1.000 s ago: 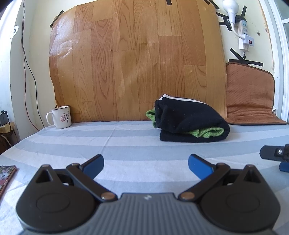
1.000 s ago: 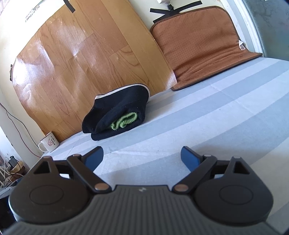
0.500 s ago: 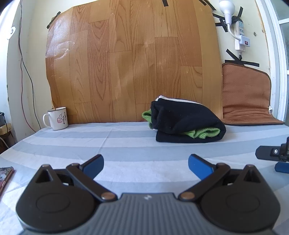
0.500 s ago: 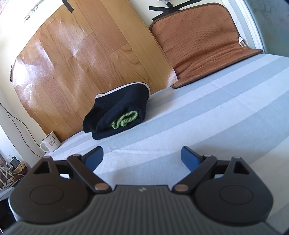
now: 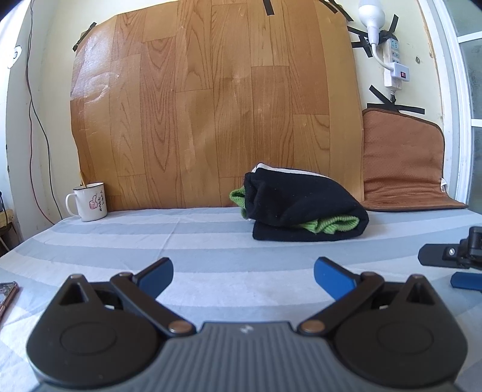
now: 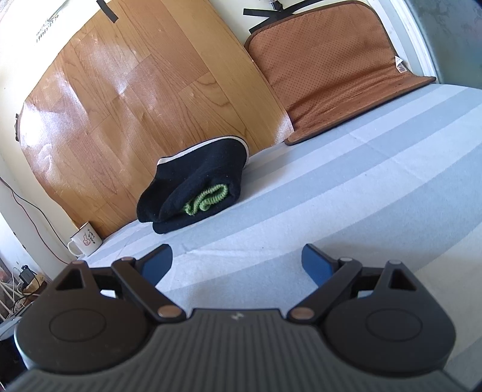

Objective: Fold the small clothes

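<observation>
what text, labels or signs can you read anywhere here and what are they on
White mug: a red thumbs-up drawing beside a column of dark characters, too small to read.
Brown mat: white tag at its edge, print unreadable.
Wall strip above the wood panel: a row of digits, too blurred to quote.
Nothing else is legible.

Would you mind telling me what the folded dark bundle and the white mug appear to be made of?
The folded bundle: apparently soft, matte black fleece or knit, with ribbed green knit inside. The mug: probably enamelled metal, judging by its glossy white body and thin dark rim, though ceramic is possible.
</observation>
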The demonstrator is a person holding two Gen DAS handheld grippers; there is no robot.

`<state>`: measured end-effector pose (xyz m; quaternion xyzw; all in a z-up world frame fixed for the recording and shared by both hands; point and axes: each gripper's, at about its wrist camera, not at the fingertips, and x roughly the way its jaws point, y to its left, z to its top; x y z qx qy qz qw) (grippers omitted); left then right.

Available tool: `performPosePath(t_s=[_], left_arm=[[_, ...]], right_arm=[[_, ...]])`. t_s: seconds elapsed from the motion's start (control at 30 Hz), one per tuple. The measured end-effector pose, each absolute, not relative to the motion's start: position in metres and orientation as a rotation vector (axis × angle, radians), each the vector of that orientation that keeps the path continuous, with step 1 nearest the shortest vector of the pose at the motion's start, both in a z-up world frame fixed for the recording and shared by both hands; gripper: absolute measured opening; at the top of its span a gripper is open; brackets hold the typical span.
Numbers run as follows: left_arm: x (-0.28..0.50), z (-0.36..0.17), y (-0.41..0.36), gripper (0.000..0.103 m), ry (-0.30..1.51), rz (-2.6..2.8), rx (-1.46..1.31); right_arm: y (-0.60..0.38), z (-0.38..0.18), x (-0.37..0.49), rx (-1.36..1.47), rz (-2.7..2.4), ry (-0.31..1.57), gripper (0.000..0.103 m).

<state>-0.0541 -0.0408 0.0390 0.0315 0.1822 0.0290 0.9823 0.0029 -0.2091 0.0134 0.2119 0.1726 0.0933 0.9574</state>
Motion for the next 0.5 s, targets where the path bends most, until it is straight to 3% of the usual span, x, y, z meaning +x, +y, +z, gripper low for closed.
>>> performPosePath(t_s=[0.5], left_arm=[[-0.0539, 0.0383, -0.0452, 0.103, 0.363, 0.067, 0.096]], right_arm=[[-0.2090, 0.0130, 0.0017, 0.426, 0.193, 0.347, 0.094]])
